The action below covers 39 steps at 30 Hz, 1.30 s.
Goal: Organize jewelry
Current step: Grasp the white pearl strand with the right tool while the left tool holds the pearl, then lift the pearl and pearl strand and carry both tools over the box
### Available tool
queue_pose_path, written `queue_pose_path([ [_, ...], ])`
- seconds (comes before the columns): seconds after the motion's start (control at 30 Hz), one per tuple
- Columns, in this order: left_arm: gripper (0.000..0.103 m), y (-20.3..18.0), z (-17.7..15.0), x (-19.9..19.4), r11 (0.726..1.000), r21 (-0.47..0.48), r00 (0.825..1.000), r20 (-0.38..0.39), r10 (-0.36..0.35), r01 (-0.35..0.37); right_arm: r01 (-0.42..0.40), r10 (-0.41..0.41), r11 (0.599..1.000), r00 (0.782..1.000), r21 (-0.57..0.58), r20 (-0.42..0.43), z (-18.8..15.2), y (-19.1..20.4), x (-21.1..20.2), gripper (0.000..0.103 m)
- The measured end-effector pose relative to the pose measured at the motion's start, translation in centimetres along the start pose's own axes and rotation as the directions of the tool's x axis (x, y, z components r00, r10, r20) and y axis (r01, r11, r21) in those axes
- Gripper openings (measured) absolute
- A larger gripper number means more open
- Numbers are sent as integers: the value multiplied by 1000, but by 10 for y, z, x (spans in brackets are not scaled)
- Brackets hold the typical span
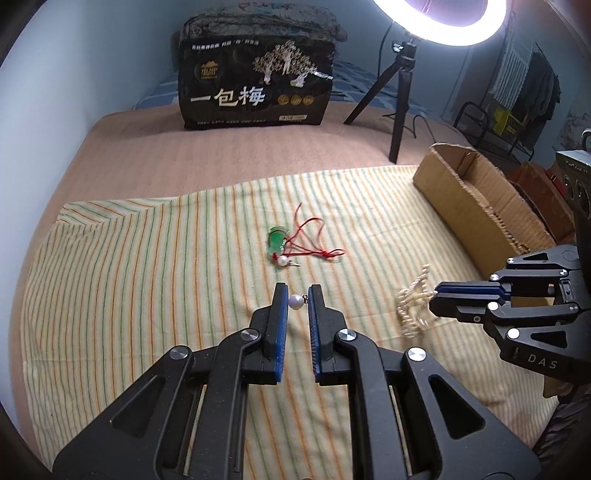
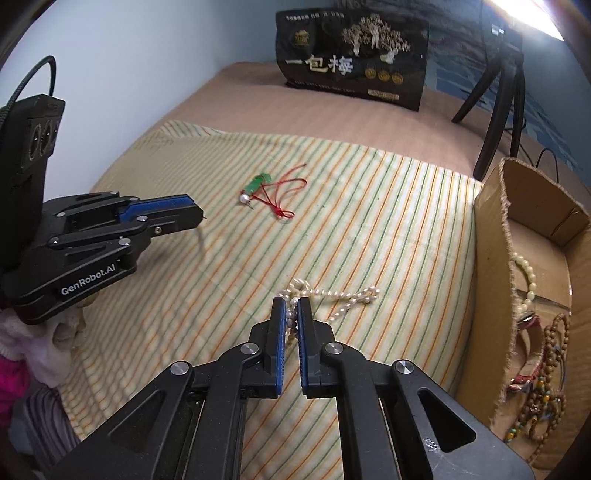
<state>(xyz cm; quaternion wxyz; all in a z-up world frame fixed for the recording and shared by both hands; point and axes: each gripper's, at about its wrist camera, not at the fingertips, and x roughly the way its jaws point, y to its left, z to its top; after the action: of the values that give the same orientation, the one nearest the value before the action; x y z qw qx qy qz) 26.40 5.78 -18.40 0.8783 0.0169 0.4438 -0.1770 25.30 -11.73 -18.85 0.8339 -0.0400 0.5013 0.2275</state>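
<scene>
2 close wrist views, facing striped cloth (image 1: 147, 258)

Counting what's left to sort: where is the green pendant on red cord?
The green pendant on red cord lies mid-cloth on the striped cloth, beside a loose white pearl earring.

A ring light (image 1: 439, 22) blazes at the top right of my left view, blown out to white glare; in my right view it is only a bright corner streak. The striped cloth (image 1: 147, 277) is evenly lit, with soft shadows under my tongs. Both fisheye views bend hard and darken at the edges. The pearl strand (image 1: 412, 306) looks smeared.
</scene>
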Motion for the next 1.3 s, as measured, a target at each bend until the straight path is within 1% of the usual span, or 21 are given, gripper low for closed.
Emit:
queue_pose_path([
  [0.4, 9, -31, 3, -42, 999, -8, 998, 59, -31, 31, -15, 16, 1000, 996, -9, 84, -4, -4, -54, 5],
  [0.7, 9, -53, 4, -65, 999, -16, 995, 88, -49, 50, -30, 33, 999, 988, -19, 152, -11, -6, -95, 5],
  [0.87, 9, -69, 6, -75, 998, -11, 993, 102, -60, 62, -40, 44, 999, 981, -23, 190, -15, -8, -119, 5],
  [1.1, 9, -97, 13, -85, 996, 13, 988, 120, -93, 92, -42, 45, 999, 970, -18, 239, -21, -20, -151, 5],
  [1.3, 9, -123, 19, -90, 992, 39, 984, 126, -124, 120, -34, 34, 999, 954, -4, 297, -26, -36, -185, 5],
])
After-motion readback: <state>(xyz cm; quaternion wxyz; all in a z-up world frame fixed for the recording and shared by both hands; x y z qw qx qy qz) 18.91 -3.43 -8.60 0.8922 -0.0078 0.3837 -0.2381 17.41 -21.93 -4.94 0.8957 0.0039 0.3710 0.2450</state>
